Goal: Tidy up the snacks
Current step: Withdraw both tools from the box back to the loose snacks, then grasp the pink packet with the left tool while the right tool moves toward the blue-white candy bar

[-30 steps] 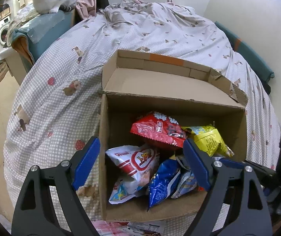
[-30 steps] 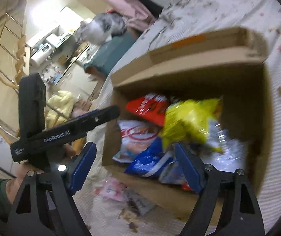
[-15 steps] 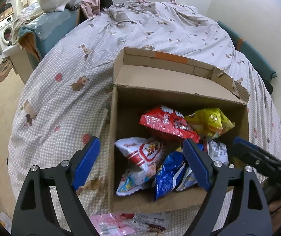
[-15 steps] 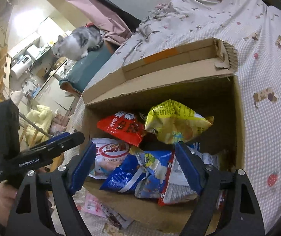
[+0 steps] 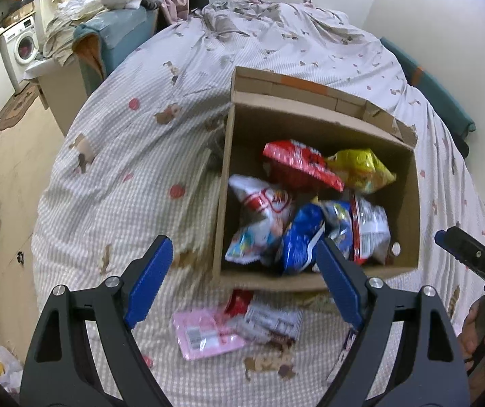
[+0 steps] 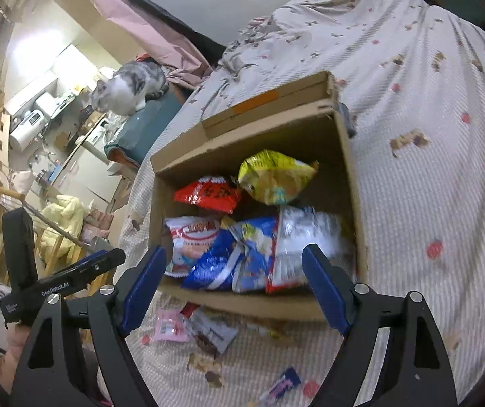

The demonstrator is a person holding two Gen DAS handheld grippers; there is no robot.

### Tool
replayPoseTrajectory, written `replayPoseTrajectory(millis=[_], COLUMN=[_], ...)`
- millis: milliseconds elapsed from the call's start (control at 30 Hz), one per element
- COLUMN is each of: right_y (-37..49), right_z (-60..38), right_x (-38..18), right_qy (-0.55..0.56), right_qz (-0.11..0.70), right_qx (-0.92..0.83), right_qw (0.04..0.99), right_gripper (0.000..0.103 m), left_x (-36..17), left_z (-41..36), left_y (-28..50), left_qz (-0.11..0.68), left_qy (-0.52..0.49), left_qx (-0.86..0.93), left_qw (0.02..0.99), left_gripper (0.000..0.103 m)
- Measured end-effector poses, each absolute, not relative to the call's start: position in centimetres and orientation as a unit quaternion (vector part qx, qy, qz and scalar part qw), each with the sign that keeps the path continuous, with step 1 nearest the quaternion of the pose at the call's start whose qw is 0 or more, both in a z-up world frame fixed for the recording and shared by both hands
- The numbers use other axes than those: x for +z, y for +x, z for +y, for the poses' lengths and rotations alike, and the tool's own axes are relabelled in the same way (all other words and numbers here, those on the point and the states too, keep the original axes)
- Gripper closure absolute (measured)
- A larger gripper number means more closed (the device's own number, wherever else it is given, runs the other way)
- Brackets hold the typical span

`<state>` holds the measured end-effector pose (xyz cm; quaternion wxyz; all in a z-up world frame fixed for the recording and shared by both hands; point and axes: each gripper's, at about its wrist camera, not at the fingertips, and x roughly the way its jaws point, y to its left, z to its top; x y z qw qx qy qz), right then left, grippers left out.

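Cardboard box (image 5: 317,281) on bed held six snack bags; pink packet (image 5: 205,334) and grey packet (image 5: 273,322) lay outside at its 6 o'clock (unpacked); left gripper (image 5: 242,285) and right gripper (image 6: 234,286) gaped wide, empty.

"GenRobot.AI" (white lettering) on left gripper (image 6: 82,268).

The room is bright with soft, even light. In the right wrist view a strong white glow (image 6: 35,51) shines from the far left room and washes out that wall. The inside of the cardboard box (image 5: 320,129) is shadowed at its far wall. The snack bags (image 6: 310,237) and the bed cover (image 5: 188,210) near the box look smeared. Both views bend round at the edges, with black corners.
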<state>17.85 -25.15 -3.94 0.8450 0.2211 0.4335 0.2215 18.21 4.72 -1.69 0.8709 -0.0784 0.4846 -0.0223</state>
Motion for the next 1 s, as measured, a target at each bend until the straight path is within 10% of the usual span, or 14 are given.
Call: replayPoseTrajectory(millis=[1000], right_y=[11.7], right_z=[-24.3], right_x=[-10.9], right_qy=[0.209], right_qz=[0.568], right_qx=[0.144], right_qw=[0.783], right_gripper=[0.018], left_x=[-10.8], left_z=[10.2], left_y=[14.6], left_qz=[0.617], left_qy=[-0.166], left_qx=[0.067], left_qw=[0.766], left_gripper=[0.019])
